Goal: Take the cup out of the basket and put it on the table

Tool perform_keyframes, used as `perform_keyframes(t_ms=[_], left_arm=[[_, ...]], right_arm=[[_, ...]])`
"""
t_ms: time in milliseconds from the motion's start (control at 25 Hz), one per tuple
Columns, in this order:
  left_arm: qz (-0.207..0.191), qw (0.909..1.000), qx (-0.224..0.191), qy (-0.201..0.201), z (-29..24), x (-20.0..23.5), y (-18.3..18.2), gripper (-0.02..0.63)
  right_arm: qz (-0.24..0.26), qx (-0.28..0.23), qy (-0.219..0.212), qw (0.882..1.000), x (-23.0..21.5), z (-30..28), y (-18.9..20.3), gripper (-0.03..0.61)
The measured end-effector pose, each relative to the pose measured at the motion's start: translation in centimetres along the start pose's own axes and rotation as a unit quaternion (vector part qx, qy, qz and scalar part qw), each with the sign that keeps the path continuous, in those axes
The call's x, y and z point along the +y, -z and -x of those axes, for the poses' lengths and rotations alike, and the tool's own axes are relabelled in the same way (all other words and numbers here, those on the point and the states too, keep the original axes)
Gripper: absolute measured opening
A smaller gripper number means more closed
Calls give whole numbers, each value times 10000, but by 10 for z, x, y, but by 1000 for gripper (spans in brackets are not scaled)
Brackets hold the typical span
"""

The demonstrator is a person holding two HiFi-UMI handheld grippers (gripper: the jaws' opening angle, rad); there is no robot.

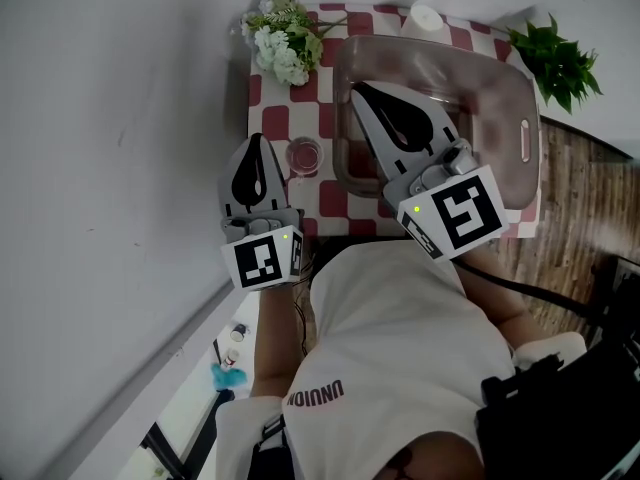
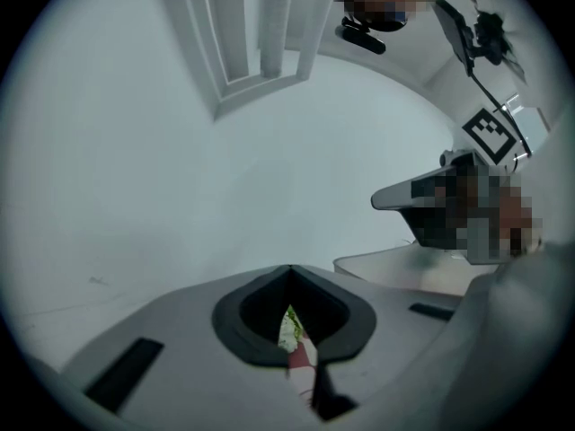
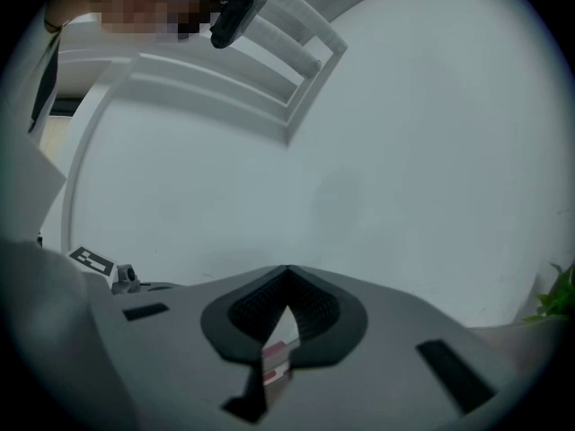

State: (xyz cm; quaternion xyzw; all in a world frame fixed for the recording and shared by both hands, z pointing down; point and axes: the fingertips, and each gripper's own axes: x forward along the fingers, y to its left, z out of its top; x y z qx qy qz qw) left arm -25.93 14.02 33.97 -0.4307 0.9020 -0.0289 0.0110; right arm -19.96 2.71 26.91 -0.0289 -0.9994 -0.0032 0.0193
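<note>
A small clear glass cup (image 1: 305, 155) stands upright on the red-and-white checkered table (image 1: 276, 118), just outside the left wall of the translucent basket (image 1: 527, 140). My left gripper (image 1: 257, 140) hovers right beside the cup on its left, shut, with nothing between its jaws. My right gripper (image 1: 360, 88) hangs over the basket's left half, its jaws also shut and empty. The left gripper view looks at a white wall, with the left gripper (image 2: 289, 272) closed at its tip. In the right gripper view the right gripper (image 3: 287, 272) likewise meets at its tip.
A bunch of white flowers (image 1: 283, 40) lies at the table's far left corner. A white cylinder (image 1: 425, 18) stands behind the basket. A green plant (image 1: 556, 60) is at the far right. A white wall runs along the left, wooden floor on the right.
</note>
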Motion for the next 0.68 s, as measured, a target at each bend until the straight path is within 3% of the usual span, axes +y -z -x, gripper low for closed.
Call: perform_keyframes(t_ms=[680], left_arm=[[-170,9998,-28,-70,2,-1,-13,11]], right_arm=[[-96,-54,-83,9999,-2,0,-2,15]])
